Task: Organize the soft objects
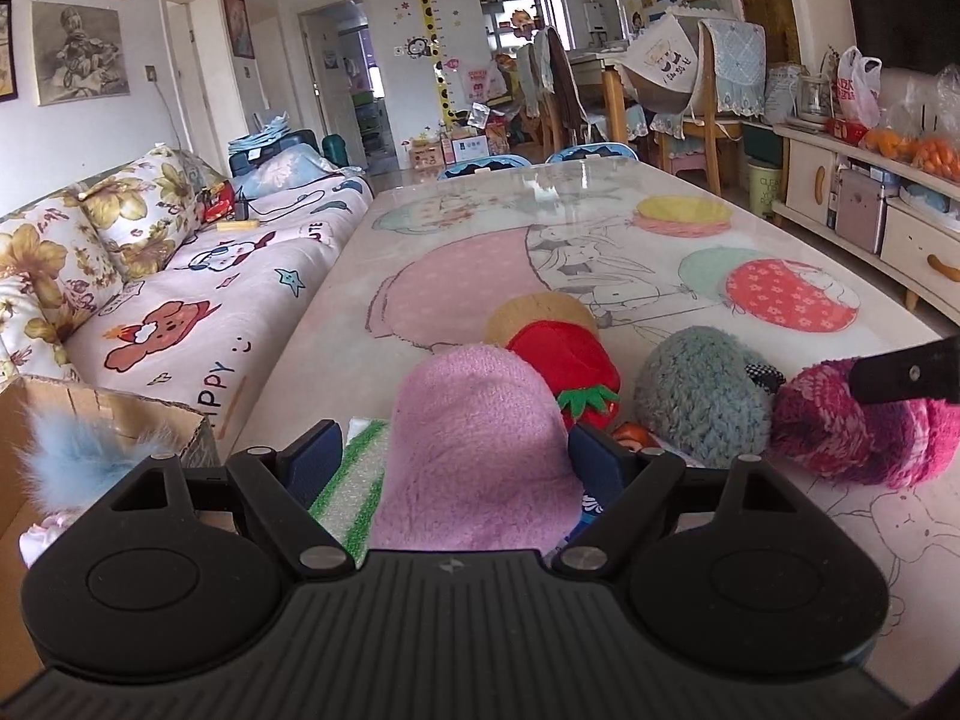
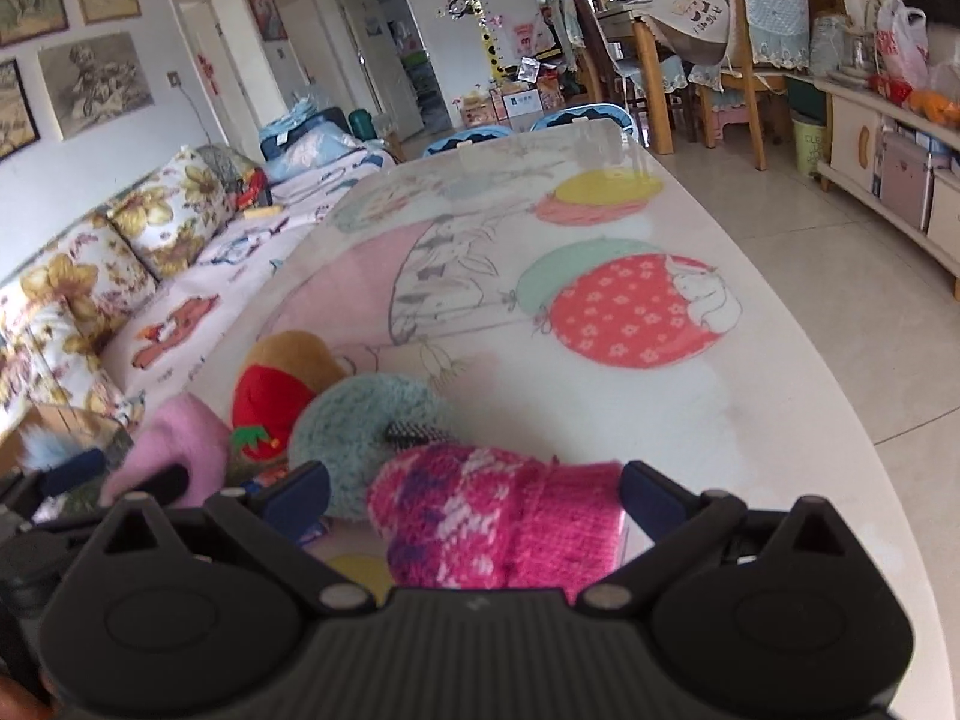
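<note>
1. Your left gripper (image 1: 456,462) has one pale pink fleece hat (image 1: 474,450) between its fingers; the pads sit against its sides, so it looks gripped, though the contact is partly hidden.
2. Your right gripper (image 2: 474,498) stands wide open around one magenta knit hat (image 2: 498,516) without pressing it.
3. On the table (image 1: 600,228) also lie one teal knit hat (image 1: 702,396) and one strawberry plush (image 1: 570,372).
4. One cardboard box (image 1: 120,414) sits at the left, with one blue pompom (image 1: 78,456) showing.
</note>
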Demonstrator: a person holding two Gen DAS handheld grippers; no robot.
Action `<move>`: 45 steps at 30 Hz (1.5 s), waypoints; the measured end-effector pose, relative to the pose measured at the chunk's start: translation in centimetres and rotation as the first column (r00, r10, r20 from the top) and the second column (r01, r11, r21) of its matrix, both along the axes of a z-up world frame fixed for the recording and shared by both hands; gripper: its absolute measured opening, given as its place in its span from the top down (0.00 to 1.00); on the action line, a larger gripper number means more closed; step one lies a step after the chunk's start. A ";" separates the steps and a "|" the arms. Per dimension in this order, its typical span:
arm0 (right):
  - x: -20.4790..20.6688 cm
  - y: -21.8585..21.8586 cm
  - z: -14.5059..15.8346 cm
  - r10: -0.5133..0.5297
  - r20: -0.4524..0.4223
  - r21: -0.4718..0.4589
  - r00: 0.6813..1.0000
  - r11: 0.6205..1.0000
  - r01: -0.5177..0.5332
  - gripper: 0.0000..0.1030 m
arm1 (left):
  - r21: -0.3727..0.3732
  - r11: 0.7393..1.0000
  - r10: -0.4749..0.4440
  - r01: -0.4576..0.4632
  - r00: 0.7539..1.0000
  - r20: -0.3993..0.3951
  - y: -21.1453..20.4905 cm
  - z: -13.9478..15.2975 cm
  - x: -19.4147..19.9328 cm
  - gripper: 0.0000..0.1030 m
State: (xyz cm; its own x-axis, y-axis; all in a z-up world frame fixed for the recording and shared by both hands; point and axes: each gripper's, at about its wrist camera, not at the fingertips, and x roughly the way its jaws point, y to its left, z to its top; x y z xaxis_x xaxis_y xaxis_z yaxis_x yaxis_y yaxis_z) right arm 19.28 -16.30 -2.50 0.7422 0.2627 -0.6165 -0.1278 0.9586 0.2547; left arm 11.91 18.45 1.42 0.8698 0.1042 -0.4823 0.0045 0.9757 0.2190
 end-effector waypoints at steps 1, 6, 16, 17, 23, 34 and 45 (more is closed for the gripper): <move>0.1 0.2 -0.1 0.004 -0.002 -0.015 1.000 1.000 -0.004 0.01 | -0.001 1.000 -0.003 0.003 1.000 -0.005 0.1 -0.1 0.1 0.01; 1.0 0.4 -1.5 0.012 -0.046 -0.032 0.999 0.999 -0.014 0.01 | -0.042 0.999 0.003 -0.005 0.999 -0.037 0.8 -0.3 0.7 0.13; 1.5 0.6 -2.1 0.019 -0.039 -0.068 0.999 0.997 -0.022 0.07 | -0.093 0.995 0.019 -0.022 0.999 -0.040 0.6 0.0 0.3 0.29; 1.5 0.6 -2.1 0.021 -0.036 -0.073 0.999 0.997 -0.024 0.09 | -0.098 0.995 0.018 -0.022 0.999 -0.039 0.6 0.1 0.2 0.30; 1.2 0.7 -1.8 0.025 -0.016 -0.087 1.000 0.996 -0.026 0.18 | -0.209 0.978 0.012 -0.024 0.998 -0.059 1.1 0.7 -0.3 0.38; 0.3 0.9 -0.5 0.024 0.030 -0.086 0.999 0.996 -0.021 0.22 | -0.239 0.971 0.012 -0.016 1.000 -0.017 0.6 1.2 -1.2 0.59; -0.1 1.6 -0.7 0.066 0.016 -0.090 0.998 0.994 -0.065 0.22 | -0.241 0.970 -0.010 -0.005 0.998 -0.061 0.4 0.2 0.9 0.07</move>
